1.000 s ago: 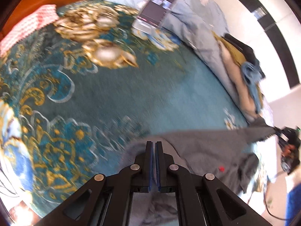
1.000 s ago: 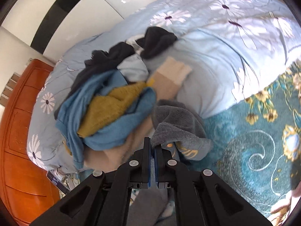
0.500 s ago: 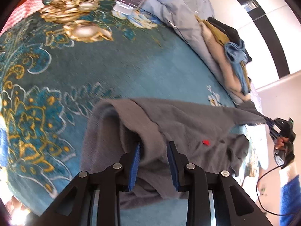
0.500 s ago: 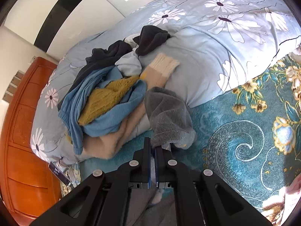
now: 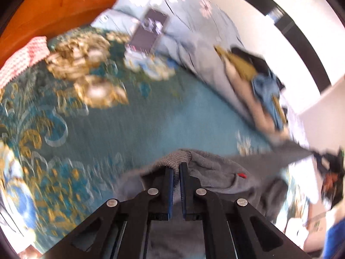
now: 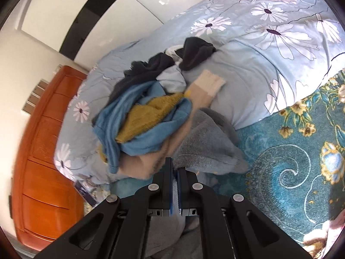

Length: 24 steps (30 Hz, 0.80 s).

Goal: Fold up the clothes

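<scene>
A grey garment point(image 5: 226, 173) with a small red tag lies bunched on the teal patterned bedspread point(image 5: 133, 120). My left gripper point(image 5: 176, 166) has its jaws closing tight on the garment's ribbed edge, with cloth pinched between the pads. From there the grey cloth stretches right to the right gripper point(image 5: 330, 172), small and blurred at the picture's edge. In the right wrist view my right gripper point(image 6: 175, 169) is shut on a fold of the same grey garment point(image 6: 207, 149), whose thick end hangs just ahead of the fingertips.
A pile of clothes point(image 6: 146, 116) in blue, mustard, beige and black sits on the light-blue flowered duvet point(image 6: 269, 49). A dark flat rectangle point(image 5: 148, 32) lies on the duvet. A red checked cloth point(image 5: 23, 58) lies at the bedspread's far left. Orange wooden furniture point(image 6: 45, 161) stands behind.
The left gripper opened over the grey garment, then shut again on its ribbed edge and rose. The right gripper stayed shut on the cloth and lifted a little.
</scene>
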Motion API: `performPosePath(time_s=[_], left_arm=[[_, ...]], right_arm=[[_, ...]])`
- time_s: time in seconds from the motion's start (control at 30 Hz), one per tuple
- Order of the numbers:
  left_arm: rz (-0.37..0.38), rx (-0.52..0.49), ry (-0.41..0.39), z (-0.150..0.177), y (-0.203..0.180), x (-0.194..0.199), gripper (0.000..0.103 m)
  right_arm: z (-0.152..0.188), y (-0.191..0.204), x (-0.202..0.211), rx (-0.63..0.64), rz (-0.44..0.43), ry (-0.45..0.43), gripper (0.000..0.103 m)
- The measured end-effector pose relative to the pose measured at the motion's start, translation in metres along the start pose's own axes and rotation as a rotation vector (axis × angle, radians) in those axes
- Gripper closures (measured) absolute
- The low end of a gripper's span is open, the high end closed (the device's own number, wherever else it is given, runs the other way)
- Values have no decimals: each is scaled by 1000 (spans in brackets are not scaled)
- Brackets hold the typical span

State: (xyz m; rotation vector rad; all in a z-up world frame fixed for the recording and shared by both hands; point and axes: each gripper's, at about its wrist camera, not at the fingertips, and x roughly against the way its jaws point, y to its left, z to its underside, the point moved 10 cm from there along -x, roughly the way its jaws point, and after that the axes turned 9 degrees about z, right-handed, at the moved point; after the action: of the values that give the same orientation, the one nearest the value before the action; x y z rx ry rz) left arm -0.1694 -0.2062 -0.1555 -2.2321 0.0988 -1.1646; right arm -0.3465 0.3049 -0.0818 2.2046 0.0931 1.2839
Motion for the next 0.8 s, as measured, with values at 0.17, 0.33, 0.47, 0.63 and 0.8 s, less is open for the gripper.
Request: performPosePath(time_s=[0.17, 0.33, 0.47, 0.63, 0.8], left_arm=[[-95, 92, -4, -59, 39, -28, 97], [-189, 129, 84, -60, 67, -74, 97], [-228, 91, 114, -55, 71, -89, 93], [-203, 93, 147, -51, 73, -93, 89], [-162, 121, 143, -41, 69, -80, 69]], right_arm=[[-14, -12, -9, -81, 21, 5, 100], [-4, -42, -51, -215, 66, 80, 100], [12, -53, -78, -215, 139, 123, 100], [26, -52, -94, -166, 186, 160, 98], [33, -39, -93, -82, 190, 168, 98]])
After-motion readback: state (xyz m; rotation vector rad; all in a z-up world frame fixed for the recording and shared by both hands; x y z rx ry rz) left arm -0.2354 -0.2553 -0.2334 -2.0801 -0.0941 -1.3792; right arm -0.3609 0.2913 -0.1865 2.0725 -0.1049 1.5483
